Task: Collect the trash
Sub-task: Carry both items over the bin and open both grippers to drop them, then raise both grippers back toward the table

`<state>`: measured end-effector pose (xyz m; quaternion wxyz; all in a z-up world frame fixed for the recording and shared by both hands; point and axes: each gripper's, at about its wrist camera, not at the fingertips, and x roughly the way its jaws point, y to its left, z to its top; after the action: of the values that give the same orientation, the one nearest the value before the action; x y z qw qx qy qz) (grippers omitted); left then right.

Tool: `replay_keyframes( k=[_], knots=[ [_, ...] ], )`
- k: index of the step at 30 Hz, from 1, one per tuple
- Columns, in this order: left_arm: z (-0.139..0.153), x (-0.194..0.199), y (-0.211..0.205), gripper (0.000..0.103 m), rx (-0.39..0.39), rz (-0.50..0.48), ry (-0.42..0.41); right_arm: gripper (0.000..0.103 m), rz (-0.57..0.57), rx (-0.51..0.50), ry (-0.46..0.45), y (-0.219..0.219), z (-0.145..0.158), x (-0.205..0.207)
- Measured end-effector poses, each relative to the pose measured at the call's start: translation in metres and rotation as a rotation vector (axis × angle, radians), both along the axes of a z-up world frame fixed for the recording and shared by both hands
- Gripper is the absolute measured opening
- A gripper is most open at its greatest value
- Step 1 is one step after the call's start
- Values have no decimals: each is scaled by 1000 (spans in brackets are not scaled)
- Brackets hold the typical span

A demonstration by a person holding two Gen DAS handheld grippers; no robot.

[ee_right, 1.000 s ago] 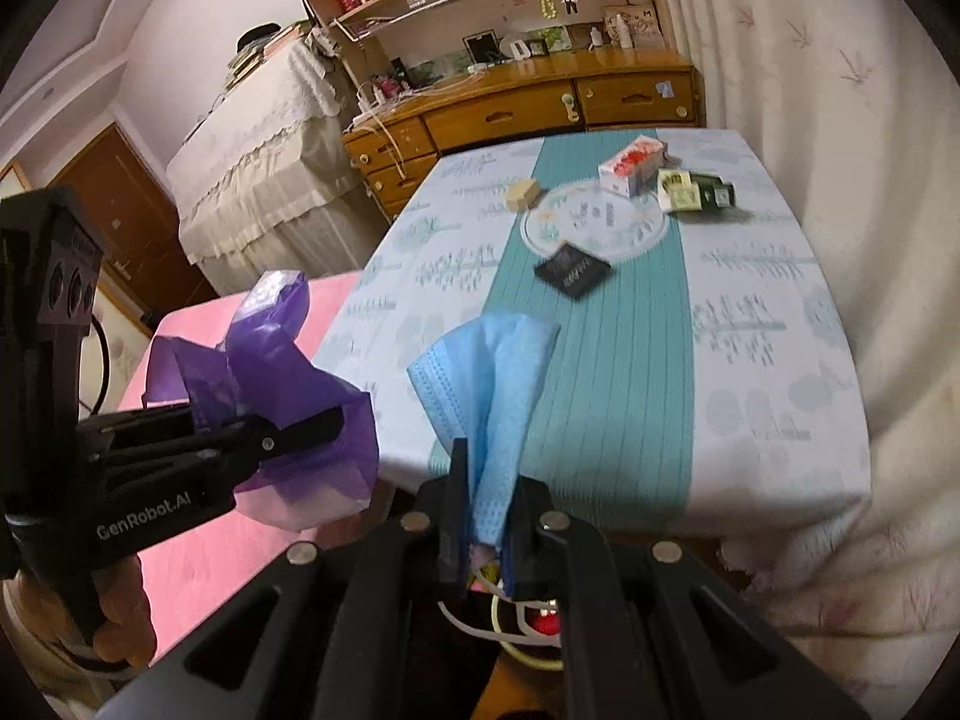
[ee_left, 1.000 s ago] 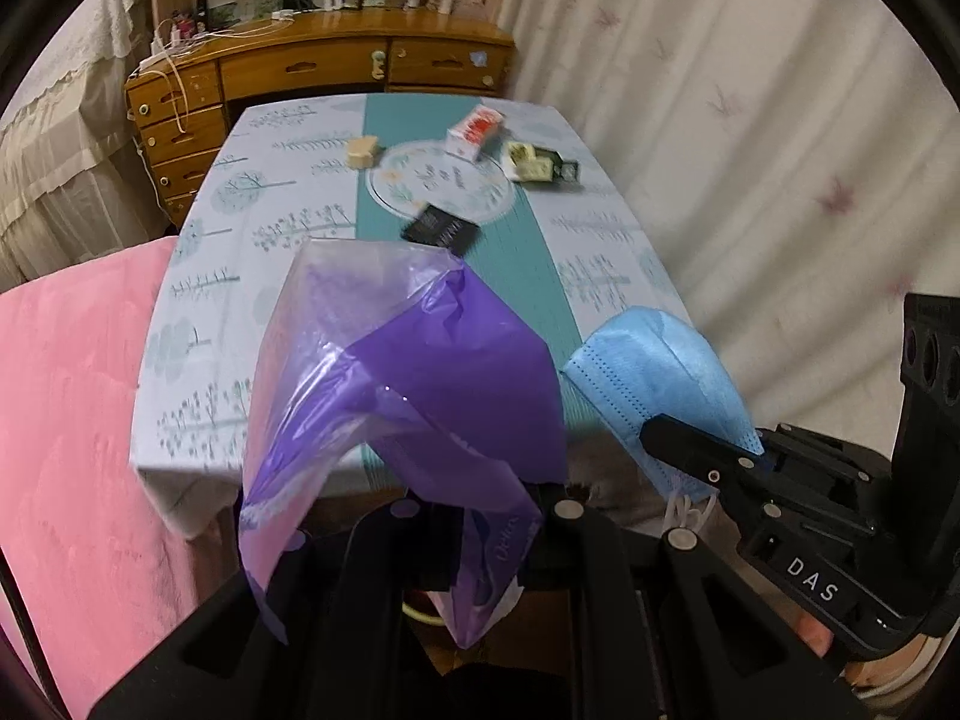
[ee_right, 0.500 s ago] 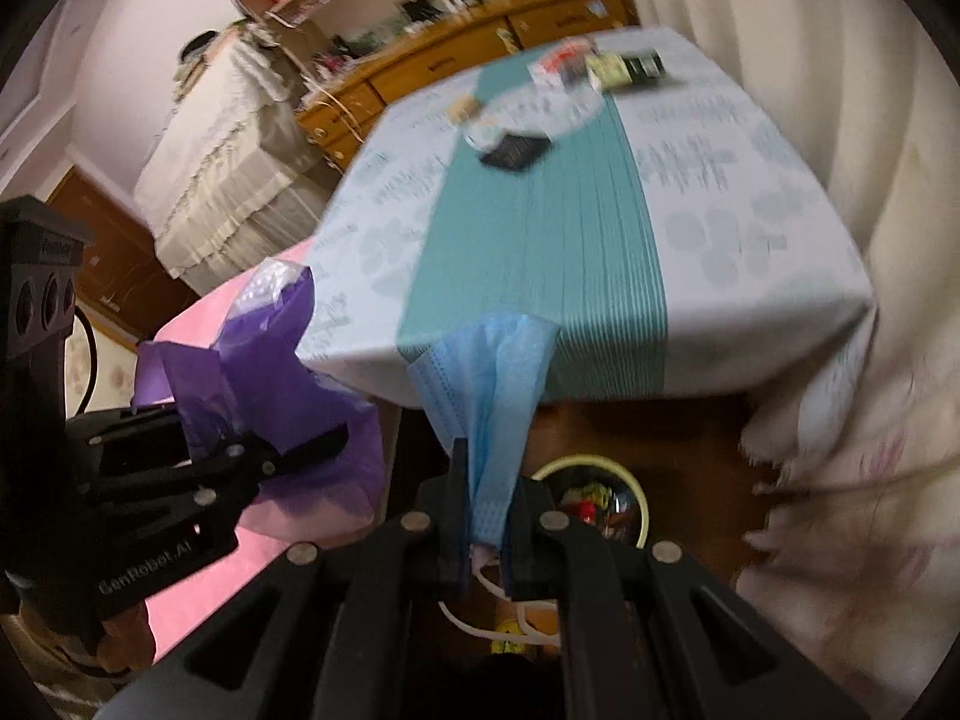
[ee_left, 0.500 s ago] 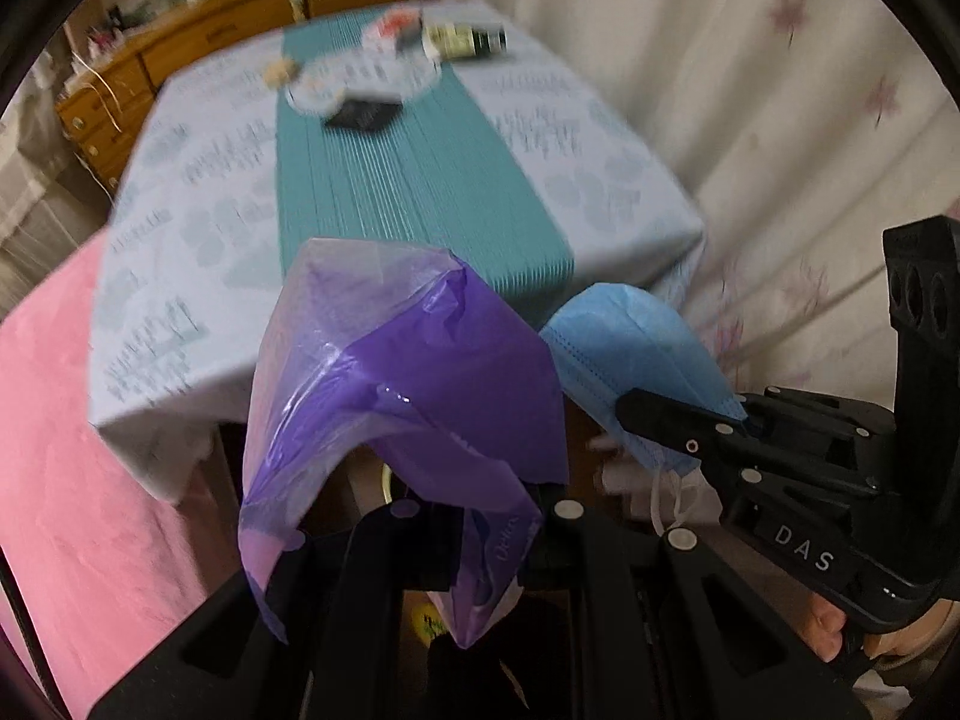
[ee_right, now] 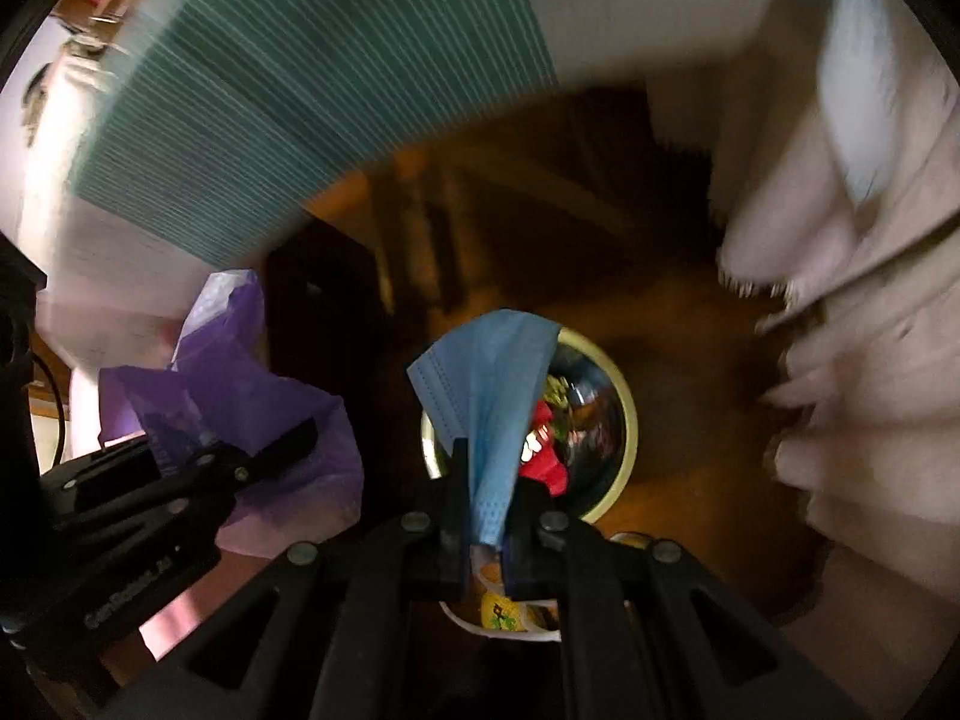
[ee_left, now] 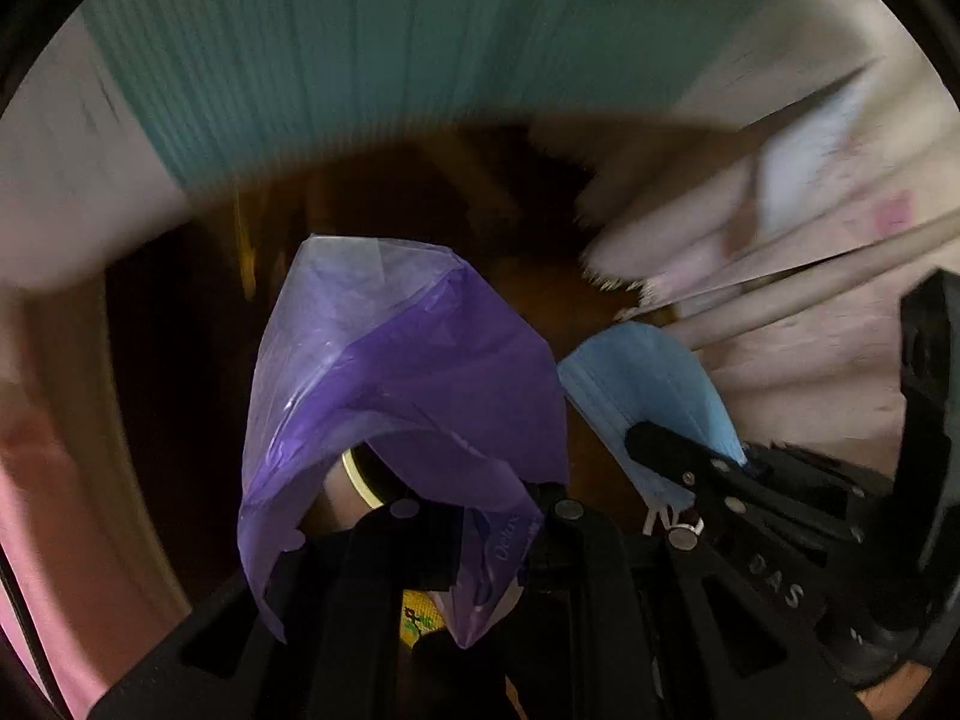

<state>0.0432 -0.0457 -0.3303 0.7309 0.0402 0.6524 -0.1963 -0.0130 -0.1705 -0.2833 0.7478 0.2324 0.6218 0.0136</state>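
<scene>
My left gripper (ee_left: 480,504) is shut on a crumpled purple plastic bag (ee_left: 408,396), which hangs out past its fingers. The bag (ee_right: 240,396) also shows at the left of the right wrist view, held by the left gripper (ee_right: 306,438). My right gripper (ee_right: 486,498) is shut on a blue face mask (ee_right: 486,396); in the left wrist view the mask (ee_left: 648,384) sticks out of the right gripper (ee_left: 636,438). Both grippers point steeply down. Below the mask stands a round bin (ee_right: 618,396) with a pale yellow rim and mixed trash inside. A bit of its rim (ee_left: 357,480) peeks out under the purple bag.
The table edge with its teal striped runner (ee_right: 312,90) hangs above, blurred. Pale curtain folds (ee_right: 852,300) drop to the brown floor (ee_right: 690,372) on the right. Something pink (ee_left: 54,510) lies at the left. A small yellow packet (ee_right: 501,609) lies under the right gripper.
Both grippers have dropped from above the table to below its edge, still gripping bag and mask. The tabletop items are out of view and the trash bin has come into sight.
</scene>
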Motion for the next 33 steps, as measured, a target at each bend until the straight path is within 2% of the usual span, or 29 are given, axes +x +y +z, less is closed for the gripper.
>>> replay_keyframes(
  k=[1,6,10,13,14,15,17,19,20,21,23,26,29,33],
  knots=[
    [-22,2,3,10,2,16,15,7,-1,1,17,3,-24,0],
    [-99,6,10,10,32,45,31,7,36,-21,52,14,-101,0],
    [-139,7,11,16,52,33,29,7,64,-27,76,20,-151,1],
    [-155,9,13,26,63,26,22,7,76,-28,91,23,-178,4],
    [-158,11,16,35,64,30,22,7,74,-26,94,24,-186,5],
    [-161,12,17,53,65,37,27,8,72,-23,98,26,-191,6],
    [-165,13,20,75,60,57,27,10,67,-20,111,24,-203,7],
    [-168,15,20,79,55,76,15,10,60,-12,122,22,-208,8],
    [-169,15,22,80,66,79,15,19,63,-8,129,21,-210,9],
    [-169,16,22,82,74,80,17,32,66,-9,136,21,-210,9],
    [-167,16,25,86,76,83,11,44,71,2,119,21,-206,8],
    [-157,17,27,88,62,92,-7,48,89,7,85,22,-193,8],
    [-147,18,31,89,57,102,-15,57,79,-5,75,18,-182,6],
    [-124,13,37,88,56,123,-26,58,49,-8,72,12,-164,0]
  ],
)
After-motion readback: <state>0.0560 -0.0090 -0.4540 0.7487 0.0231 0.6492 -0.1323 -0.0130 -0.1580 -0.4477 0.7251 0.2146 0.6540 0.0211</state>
